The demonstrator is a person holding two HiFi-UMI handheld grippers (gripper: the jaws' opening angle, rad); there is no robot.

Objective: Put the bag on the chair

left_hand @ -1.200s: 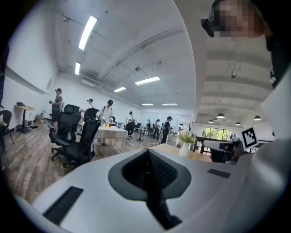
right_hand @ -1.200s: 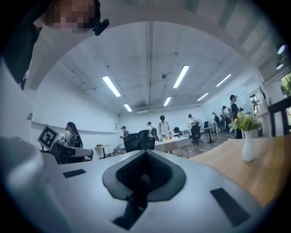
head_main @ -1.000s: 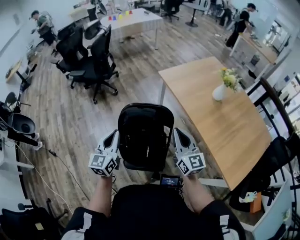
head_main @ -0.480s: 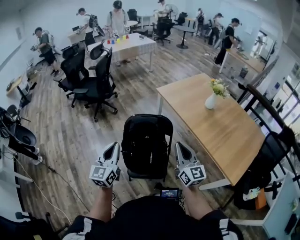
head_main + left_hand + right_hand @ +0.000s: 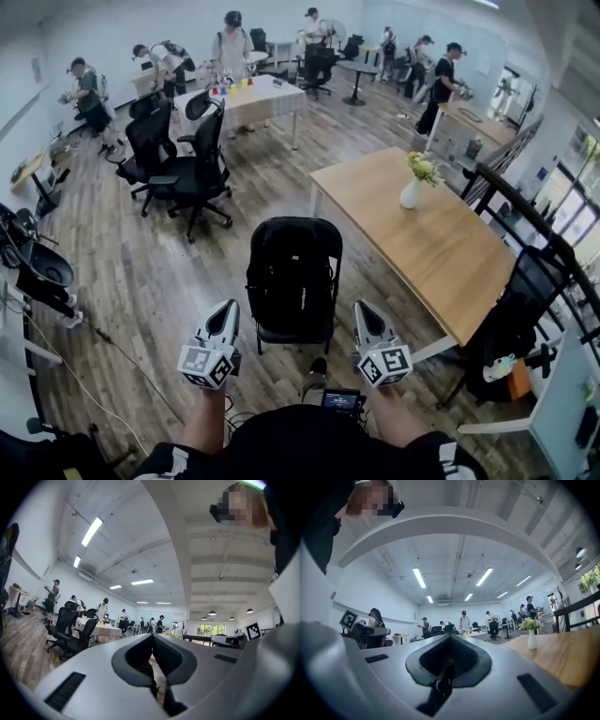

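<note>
Indoors, a plank floor (image 5: pixel 141 272) is shown running beside a long wooden table (image 5: pixel 450 253). A black chair (image 5: pixel 292 339) is stood near the table's corner, and the black bag (image 5: pixel 291 277) is seen resting upright on its seat, against the backrest. Short of the chair, the left gripper (image 5: pixel 225 314) and the right gripper (image 5: pixel 366 314) are held level and clear of the bag, each with jaws pressed together and nothing caught between them. A white vase of flowers (image 5: pixel 410 192) is set on the table.
</note>
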